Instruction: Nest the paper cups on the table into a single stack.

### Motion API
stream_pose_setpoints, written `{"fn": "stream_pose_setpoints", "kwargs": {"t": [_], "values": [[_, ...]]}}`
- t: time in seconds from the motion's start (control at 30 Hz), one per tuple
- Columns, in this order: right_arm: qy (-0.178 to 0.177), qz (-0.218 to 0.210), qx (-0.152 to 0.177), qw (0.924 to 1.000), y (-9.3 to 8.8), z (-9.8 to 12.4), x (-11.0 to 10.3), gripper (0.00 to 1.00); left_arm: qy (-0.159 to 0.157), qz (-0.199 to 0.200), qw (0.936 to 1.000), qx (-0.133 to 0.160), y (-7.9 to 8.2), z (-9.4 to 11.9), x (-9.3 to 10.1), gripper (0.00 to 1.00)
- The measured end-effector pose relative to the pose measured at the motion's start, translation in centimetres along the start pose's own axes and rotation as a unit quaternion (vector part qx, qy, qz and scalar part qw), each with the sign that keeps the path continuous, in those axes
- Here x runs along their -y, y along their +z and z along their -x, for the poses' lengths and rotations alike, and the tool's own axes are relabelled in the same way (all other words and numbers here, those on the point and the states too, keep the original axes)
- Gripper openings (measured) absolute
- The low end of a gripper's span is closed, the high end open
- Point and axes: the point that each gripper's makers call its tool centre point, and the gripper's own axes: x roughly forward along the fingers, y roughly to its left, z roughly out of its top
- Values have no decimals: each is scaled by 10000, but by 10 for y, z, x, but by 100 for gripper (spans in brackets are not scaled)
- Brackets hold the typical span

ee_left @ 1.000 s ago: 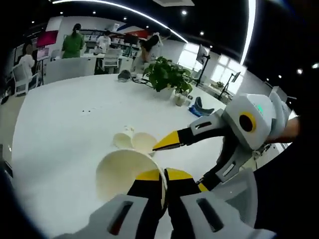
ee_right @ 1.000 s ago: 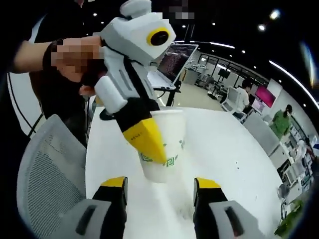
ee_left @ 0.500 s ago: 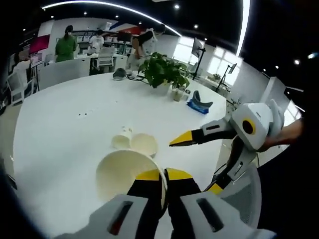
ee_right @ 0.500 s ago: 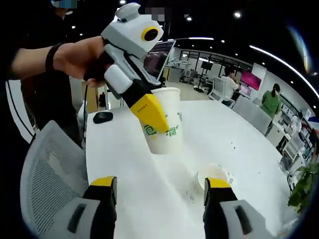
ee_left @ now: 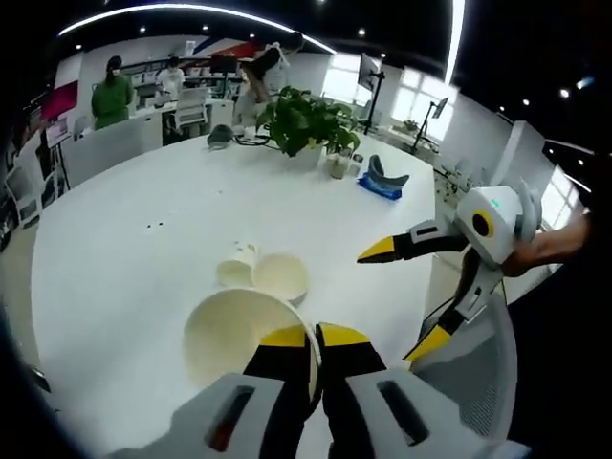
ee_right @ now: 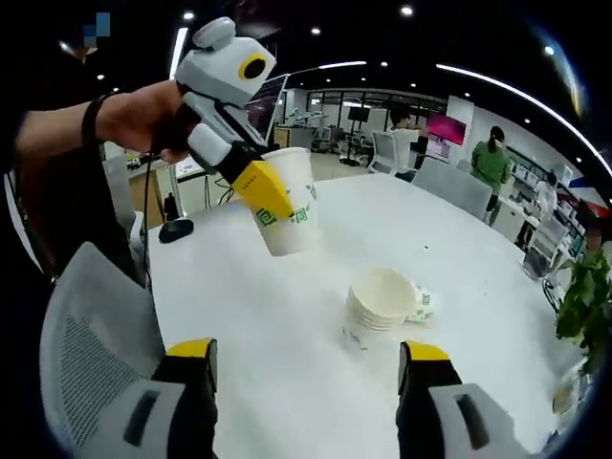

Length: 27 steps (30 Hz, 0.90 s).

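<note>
Right gripper view: left claw (ee_right: 273, 199) gripping cup (ee_right: 287, 206).

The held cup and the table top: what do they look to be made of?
The held cup, gripped at its rim by the left tool, looks like matte white paper with a rolled lip and green printed motifs. The table top looks like smooth white laminate or painted board with a soft sheen; which one can't be told.
</note>
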Motion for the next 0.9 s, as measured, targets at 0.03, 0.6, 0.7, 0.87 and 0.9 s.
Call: {"fn": "stream_pose_setpoints", "kwargs": {"t": [0.03,0.6,0.7,0.87,0.9], "values": [[-27,-47,5,10000,-2,2,1,79,16,-32,10000,-23,0,-1,0,0],[-352,-514,-43,9981,-34,21,19,80,-91,-1043,9931,-525,28,-46,2,0],[-369,-572,-41,9977,-37,24,19,80,-54,-1315,9889,-688,32,-56,7,0],[-371,-709,-31,9968,-44,22,18,80,-20,-1501,9852,-826,39,-70,1,0],[-377,-718,-27,9967,-45,23,18,80,-6,-1581,9834,-893,40,-74,-1,0]]}}
